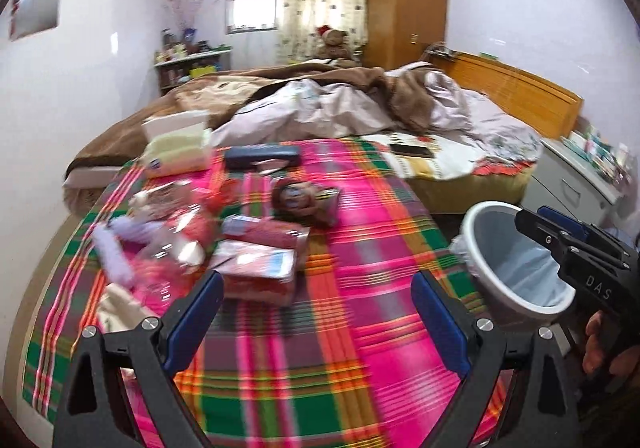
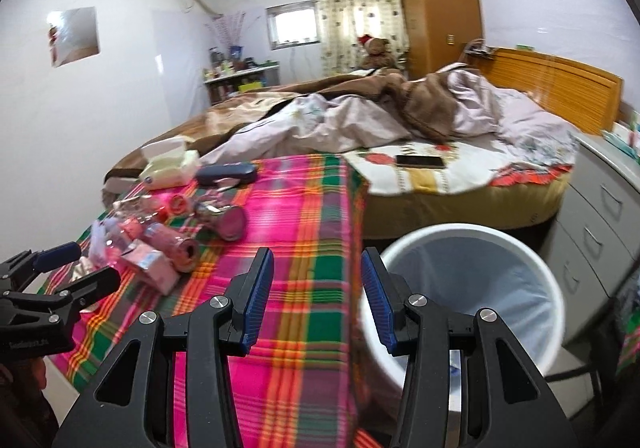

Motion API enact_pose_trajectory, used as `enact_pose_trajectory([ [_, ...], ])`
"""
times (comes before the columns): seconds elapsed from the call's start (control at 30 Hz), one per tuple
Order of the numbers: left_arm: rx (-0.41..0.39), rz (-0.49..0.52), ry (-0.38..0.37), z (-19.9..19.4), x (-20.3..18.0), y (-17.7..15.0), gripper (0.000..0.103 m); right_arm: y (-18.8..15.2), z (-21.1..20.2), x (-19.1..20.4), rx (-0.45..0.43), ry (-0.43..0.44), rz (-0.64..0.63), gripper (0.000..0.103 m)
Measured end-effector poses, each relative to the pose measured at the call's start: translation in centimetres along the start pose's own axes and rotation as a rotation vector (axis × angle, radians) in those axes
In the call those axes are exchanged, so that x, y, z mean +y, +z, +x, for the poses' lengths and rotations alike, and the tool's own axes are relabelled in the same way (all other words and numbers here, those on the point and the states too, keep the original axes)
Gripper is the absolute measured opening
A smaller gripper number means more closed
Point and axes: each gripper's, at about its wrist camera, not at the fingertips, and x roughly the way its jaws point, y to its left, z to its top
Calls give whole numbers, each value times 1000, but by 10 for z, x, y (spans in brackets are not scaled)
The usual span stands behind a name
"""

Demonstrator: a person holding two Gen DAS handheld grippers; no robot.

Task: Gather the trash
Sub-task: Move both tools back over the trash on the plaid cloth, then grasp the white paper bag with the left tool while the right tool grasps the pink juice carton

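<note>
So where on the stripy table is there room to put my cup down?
The near half of the plaid cloth is bare, from the hand-held grippers up to the pink packets, and along the right edge beside the white bin. The far left is crowded with wrappers, a tissue box and a dark case.

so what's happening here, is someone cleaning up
A person holds a two-finger gripper in each hand over a table with a pink plaid cloth, at the foot of an unmade bed. The left gripper and the right gripper are both open and empty. A pile of wrappers and packets lies on the cloth's far left, untouched. A white trash bin with a liner stands beside the table on the right, and nothing can be seen in it yet. Nothing has been picked up at this moment.
</note>
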Motion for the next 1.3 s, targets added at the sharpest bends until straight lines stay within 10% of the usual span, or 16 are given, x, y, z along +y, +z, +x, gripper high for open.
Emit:
enact_pose_trajectory([
  [0.7, 118, -285, 230, 14, 152, -50, 96, 0, 66, 125, 138, 307, -264, 55],
  [1.3, 175, -438, 102, 52, 180, -47, 96, -11, 100, 166, 254, 378, -447, 55],
])
